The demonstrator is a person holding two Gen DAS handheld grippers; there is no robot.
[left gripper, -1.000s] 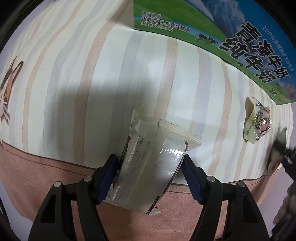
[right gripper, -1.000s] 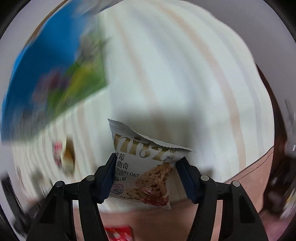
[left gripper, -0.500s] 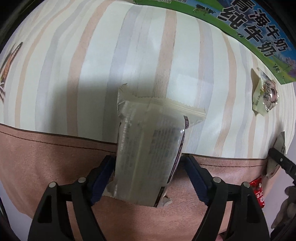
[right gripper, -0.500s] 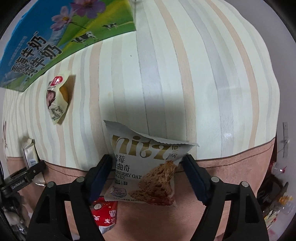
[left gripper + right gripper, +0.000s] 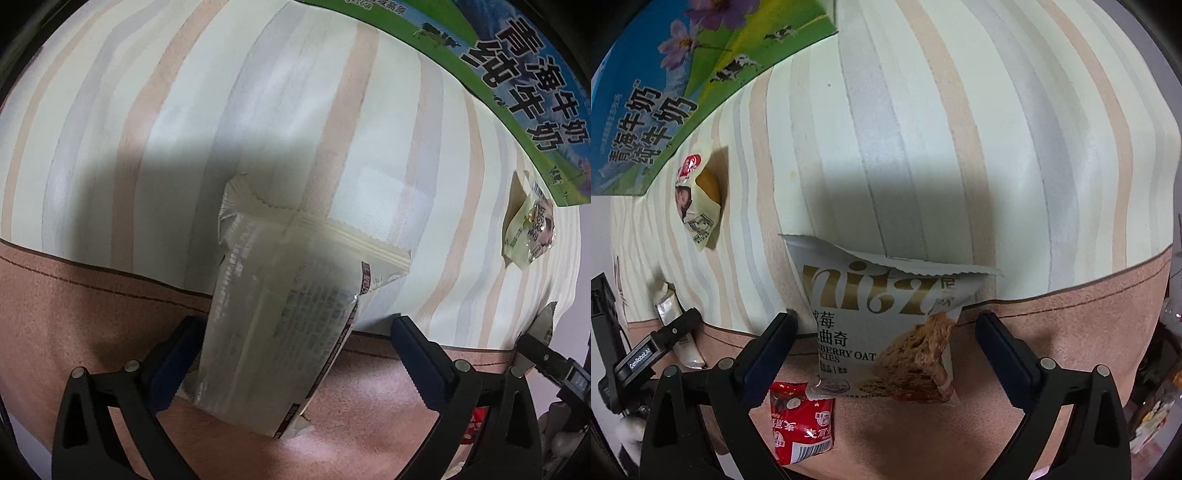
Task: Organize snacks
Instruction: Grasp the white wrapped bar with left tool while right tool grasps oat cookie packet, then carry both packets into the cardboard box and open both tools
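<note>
The left hand-held gripper (image 5: 295, 347) is pointing steeply down, its jaws just opening wide around a pale snack packet (image 5: 284, 325) lying on the striped cloth (image 5: 258, 110). The right hand-held gripper (image 5: 886, 347) is likewise spreading around the cookie packet (image 5: 886, 325), a red packet (image 5: 801, 424) lying beside it. The milk carton (image 5: 665, 92) and a small bun packet (image 5: 698, 199) are lying farther off, with open cloth between.

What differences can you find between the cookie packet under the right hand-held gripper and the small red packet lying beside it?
The cookie packet is white with gold lettering and a cookie picture; the red packet is red with white print and a barcode. The cookie packet is clearly the larger. It straddles the striped cloth and the pink border, while the red packet lies wholly on the pink border. Both are sealed, lie flat, and neither is gripped.
</note>
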